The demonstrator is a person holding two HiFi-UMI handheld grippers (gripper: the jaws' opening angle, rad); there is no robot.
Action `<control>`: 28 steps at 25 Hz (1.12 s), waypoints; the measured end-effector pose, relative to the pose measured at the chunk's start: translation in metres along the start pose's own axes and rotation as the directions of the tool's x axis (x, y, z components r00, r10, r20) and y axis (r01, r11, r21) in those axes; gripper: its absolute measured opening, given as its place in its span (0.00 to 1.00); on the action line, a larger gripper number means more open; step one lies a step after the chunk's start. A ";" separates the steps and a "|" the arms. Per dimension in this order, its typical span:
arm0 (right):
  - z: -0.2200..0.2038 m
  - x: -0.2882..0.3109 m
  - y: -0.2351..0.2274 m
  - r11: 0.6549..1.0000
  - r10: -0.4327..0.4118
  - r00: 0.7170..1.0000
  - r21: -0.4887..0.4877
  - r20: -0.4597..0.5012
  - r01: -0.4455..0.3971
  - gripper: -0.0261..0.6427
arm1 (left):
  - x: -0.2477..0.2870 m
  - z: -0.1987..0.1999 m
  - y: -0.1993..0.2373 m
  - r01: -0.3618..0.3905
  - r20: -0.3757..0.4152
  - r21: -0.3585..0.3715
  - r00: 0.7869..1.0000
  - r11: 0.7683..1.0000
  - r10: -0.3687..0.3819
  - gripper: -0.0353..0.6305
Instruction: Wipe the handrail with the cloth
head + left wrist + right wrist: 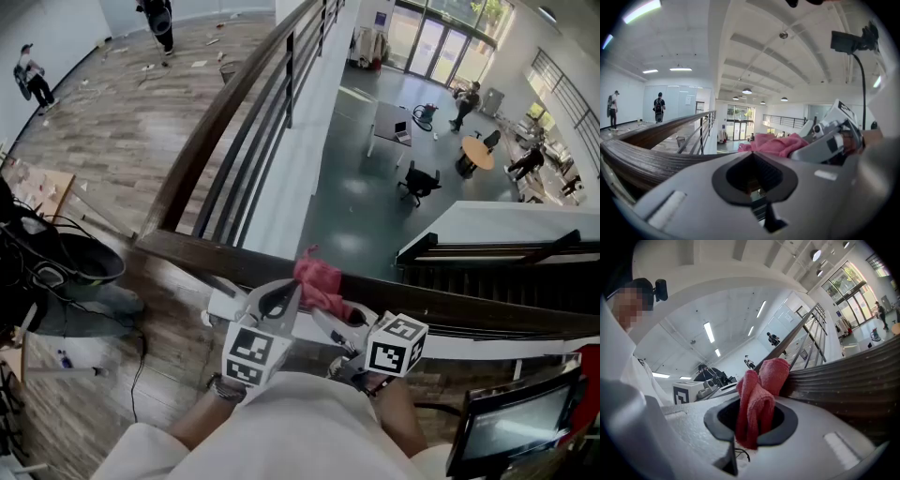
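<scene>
Two tools: at dark wooden handrail [469, 307].
Right tool [754, 422]: clamps crumpled pink cloth [760, 390] against rail.
Left tool [754, 177]: closed, empty.

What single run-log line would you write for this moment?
right claw: shut on pink terry cloth | cloth: against dark wooden handrail | left claw: shut, empty, beside cloth

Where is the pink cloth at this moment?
Head view, bottom centre: the pink cloth lies against the wooden handrail, clamped in the right gripper, with the left gripper just left of it.
</scene>
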State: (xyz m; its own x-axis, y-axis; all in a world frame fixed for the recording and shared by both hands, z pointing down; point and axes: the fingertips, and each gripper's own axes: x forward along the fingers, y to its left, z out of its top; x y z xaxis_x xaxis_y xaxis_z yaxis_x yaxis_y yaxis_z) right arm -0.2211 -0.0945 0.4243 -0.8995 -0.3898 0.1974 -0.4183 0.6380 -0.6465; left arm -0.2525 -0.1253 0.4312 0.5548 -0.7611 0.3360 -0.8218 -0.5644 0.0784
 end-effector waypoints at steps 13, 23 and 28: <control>0.000 0.017 0.004 1.000 0.010 1.000 -0.011 -0.016 -0.010 0.13 | -0.006 -0.001 0.016 -0.025 -0.001 -0.004 1.000 1.000 0.025 0.06; -0.004 0.025 0.011 0.999 0.022 0.999 -0.028 -0.041 -0.023 0.13 | -0.016 -0.004 0.024 -0.058 -0.009 -0.004 0.998 0.998 0.058 0.06; -0.007 0.036 0.010 0.999 0.024 0.998 -0.038 -0.052 -0.026 0.13 | -0.019 -0.009 0.035 -0.072 -0.018 -0.006 0.997 0.997 0.072 0.06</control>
State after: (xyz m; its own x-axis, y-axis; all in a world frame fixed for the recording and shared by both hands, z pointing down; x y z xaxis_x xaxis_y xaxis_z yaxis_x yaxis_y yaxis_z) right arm -0.2592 -0.0974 0.4300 -0.9146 -0.3392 0.2200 -0.3994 0.6728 -0.6228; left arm -0.2930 -0.1281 0.4363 0.4917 -0.7938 0.3579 -0.8604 -0.5060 0.0599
